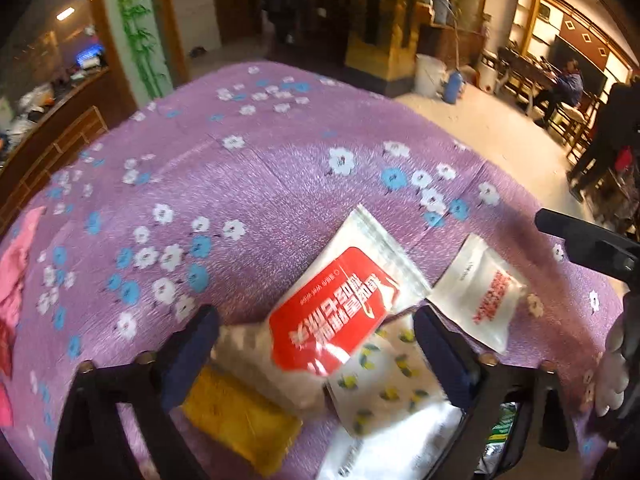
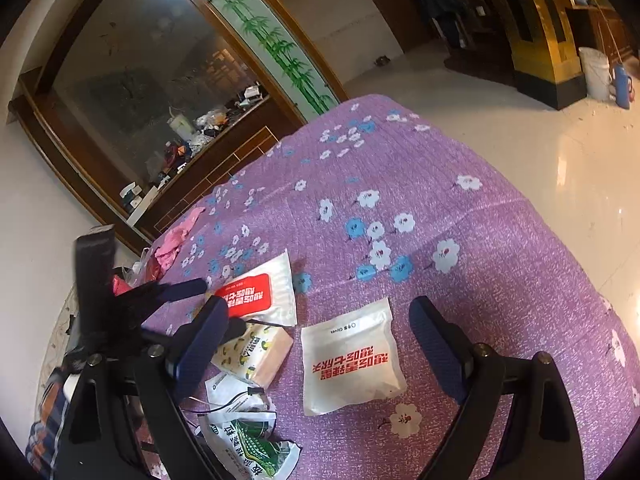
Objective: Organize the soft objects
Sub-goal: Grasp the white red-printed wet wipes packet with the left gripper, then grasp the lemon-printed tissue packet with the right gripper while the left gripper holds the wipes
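**A:** Where do the grippers stand?

**B:** The left gripper (image 1: 316, 344) has its jaws spread wide over a loose heap, gripping nothing. Between its fingers lie a red-labelled wipes pack (image 1: 344, 300), tilted across a lemon-print tissue pack (image 1: 384, 380), with a yellow pack (image 1: 240, 420) close in by its left finger. The right gripper (image 2: 320, 344) is just as wide and empty, and a white pouch with red lettering (image 2: 352, 356) lies flat on the purple flowered cloth (image 2: 440, 200) between its fingers.

**B:** Anything else around?

**A:** In the right wrist view, a torn green-printed bag (image 2: 252, 444) sits near the right gripper's left finger, close to the camera. A pink crumpled cloth (image 2: 176, 240) lies well beyond the left gripper, by the far-left edge of the cloth.

**A:** How far along, would you say?

**B:** Early or middling, I'd judge. The packs overlap at angles rather than sit stacked, the white pouch lies apart from the heap, and the pink cloth is off on its own. Nothing looks finally placed, so gathering and squaring up seem left.
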Motion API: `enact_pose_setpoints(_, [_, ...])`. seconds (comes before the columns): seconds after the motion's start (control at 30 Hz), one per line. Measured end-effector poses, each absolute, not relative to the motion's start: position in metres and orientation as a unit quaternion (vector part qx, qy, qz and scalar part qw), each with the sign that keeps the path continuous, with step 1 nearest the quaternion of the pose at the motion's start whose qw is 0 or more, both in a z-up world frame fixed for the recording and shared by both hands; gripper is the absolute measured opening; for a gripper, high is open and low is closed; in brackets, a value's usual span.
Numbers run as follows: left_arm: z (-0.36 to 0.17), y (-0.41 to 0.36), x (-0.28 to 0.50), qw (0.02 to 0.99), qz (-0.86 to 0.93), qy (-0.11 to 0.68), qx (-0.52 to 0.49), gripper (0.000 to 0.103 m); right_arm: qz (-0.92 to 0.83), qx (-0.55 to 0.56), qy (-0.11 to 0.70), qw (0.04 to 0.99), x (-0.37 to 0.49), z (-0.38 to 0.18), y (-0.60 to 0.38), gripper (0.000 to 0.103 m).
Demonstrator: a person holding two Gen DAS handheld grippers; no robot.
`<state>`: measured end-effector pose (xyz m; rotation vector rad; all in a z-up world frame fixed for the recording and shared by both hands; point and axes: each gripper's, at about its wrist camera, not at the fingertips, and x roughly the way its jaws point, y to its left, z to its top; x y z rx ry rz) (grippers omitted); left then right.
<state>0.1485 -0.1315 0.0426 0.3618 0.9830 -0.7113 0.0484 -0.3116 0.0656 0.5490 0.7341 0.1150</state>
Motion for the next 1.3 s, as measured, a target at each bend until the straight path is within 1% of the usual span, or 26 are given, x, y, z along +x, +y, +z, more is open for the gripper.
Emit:
enact_pose_setpoints(0.03, [0.039, -0.133, 0.154, 0.798, -0.34, 0.47, 0.165, 0.084, 0.055, 0.265, 0.357, 0.894, 0.05, 0.065, -0.312, 0.091])
enact_pose_setpoints(0.07, [0.036, -0.134, 0.158, 0.791, -0.347, 0.478, 0.161, 0.082, 0.055, 0.265, 0.358, 0.894, 0.051, 0.064, -0.312, 0.091])
enact_pose_setpoints(0.2, [0.025, -0.144, 0.16, 0.775, -0.369, 0.488, 0.153, 0.081, 0.052, 0.265, 0.361, 0.892, 0.052, 0.063, -0.312, 0.091])
enact_pose_setpoints(0.23, [0.022, -0.149, 0.159, 0.777, -0.365, 0.488, 0.158, 0.077, 0.051, 0.264, 0.362, 0.893, 0.052, 0.063, -0.312, 0.091])
enact_pose_setpoints(0.27, [0.02, -0.153, 0.156, 0.78, -0.36, 0.485, 0.16, 0.072, 0.05, 0.262, 0.362, 0.893, 0.053, 0.063, -0.312, 0.091])
enact_pose_setpoints(0.3, [0.021, -0.154, 0.155, 0.788, -0.349, 0.48, 0.163, 0.062, 0.047, 0.259, 0.363, 0.894, 0.054, 0.062, -0.311, 0.091])
enact_pose_setpoints(0.33, [0.024, -0.151, 0.155, 0.791, -0.345, 0.481, 0.154, 0.05, 0.043, 0.255, 0.365, 0.894, 0.055, 0.061, -0.311, 0.091])
enact_pose_setpoints(0.37, [0.028, -0.147, 0.155, 0.793, -0.346, 0.483, 0.135, 0.047, 0.041, 0.254, 0.366, 0.894, 0.055, 0.06, -0.311, 0.091])
enact_pose_setpoints(0.53, [0.068, -0.108, 0.138, 0.818, -0.353, 0.45, 0.055, 0.047, 0.047, 0.256, 0.377, 0.889, 0.059, 0.054, -0.309, 0.091])
enact_pose_setpoints(0.63, [0.091, -0.082, 0.118, 0.829, -0.351, 0.434, 0.022, 0.047, 0.088, 0.249, 0.391, 0.882, 0.064, 0.05, -0.298, 0.091])
enact_pose_setpoints(0.77, [0.117, -0.043, 0.08, 0.842, -0.345, 0.415, -0.014, 0.047, 0.123, 0.204, 0.403, 0.884, 0.067, 0.048, -0.273, 0.091])
enact_pose_setpoints(0.97, [0.138, 0.027, 0.009, 0.865, -0.306, 0.395, -0.049, 0.047, 0.115, 0.101, 0.425, 0.892, 0.065, 0.049, -0.245, 0.091])
enact_pose_setpoints(1.07, [0.139, 0.061, -0.026, 0.879, -0.273, 0.388, -0.052, 0.047, 0.097, 0.045, 0.442, 0.89, 0.061, 0.062, -0.235, 0.091])
enact_pose_setpoints(1.13, [0.136, 0.086, -0.046, 0.885, -0.251, 0.388, -0.06, 0.047, 0.11, -0.026, 0.457, 0.882, 0.06, 0.068, -0.225, 0.091])
enact_pose_setpoints(1.23, [0.129, 0.119, -0.068, 0.89, -0.223, 0.39, -0.083, 0.047, 0.126, -0.151, 0.477, 0.857, 0.061, 0.058, -0.208, 0.091])
enact_pose_setpoints(1.3, [0.123, 0.138, -0.081, 0.892, -0.203, 0.391, -0.103, 0.047, 0.15, -0.172, 0.479, 0.848, 0.065, 0.053, -0.208, 0.091])
